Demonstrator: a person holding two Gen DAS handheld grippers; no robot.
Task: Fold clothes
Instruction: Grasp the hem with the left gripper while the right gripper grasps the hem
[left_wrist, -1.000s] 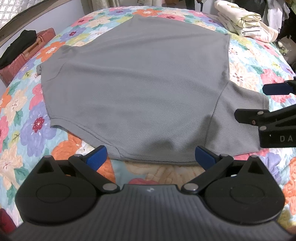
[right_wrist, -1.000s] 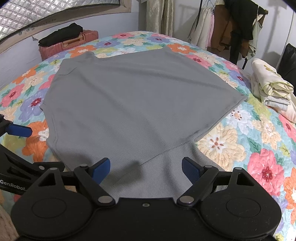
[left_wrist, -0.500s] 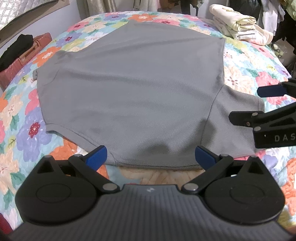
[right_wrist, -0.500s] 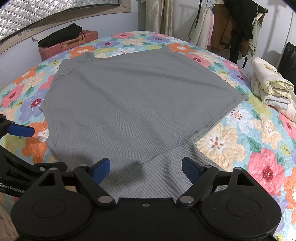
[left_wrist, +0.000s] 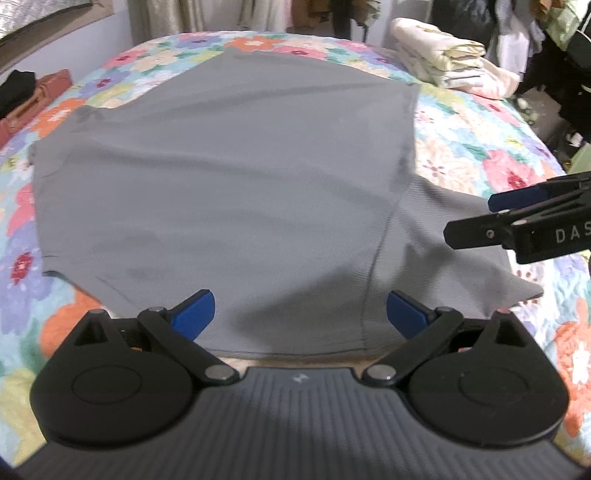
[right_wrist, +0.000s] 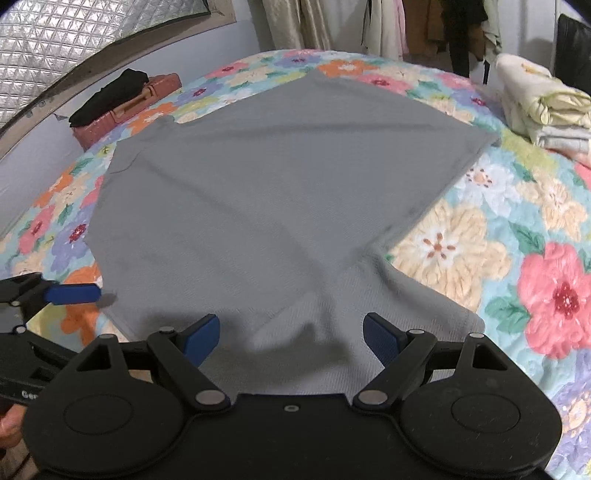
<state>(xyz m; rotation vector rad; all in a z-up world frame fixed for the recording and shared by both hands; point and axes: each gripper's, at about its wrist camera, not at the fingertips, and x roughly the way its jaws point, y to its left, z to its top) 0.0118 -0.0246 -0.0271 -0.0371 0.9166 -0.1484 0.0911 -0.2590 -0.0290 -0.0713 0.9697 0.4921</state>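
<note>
Grey T-shirt (left_wrist: 236, 184) lies spread flat on the floral bedspread (right_wrist: 480, 251), its near sleeve (right_wrist: 369, 325) just beneath the right gripper (right_wrist: 290, 334). Both the right gripper and the left gripper (left_wrist: 300, 314) hover with their jaws spread apart, holding nothing. The likely risk: a shallow pinch catches only the top layer, or snags the bedspread too, so the fold drags and bunches the shirt.

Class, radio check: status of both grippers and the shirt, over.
Left gripper open, empty. Right gripper open, empty, above near sleeve. Grey shirt flat on bed, unfolded. Nothing lying on the shirt.
</note>
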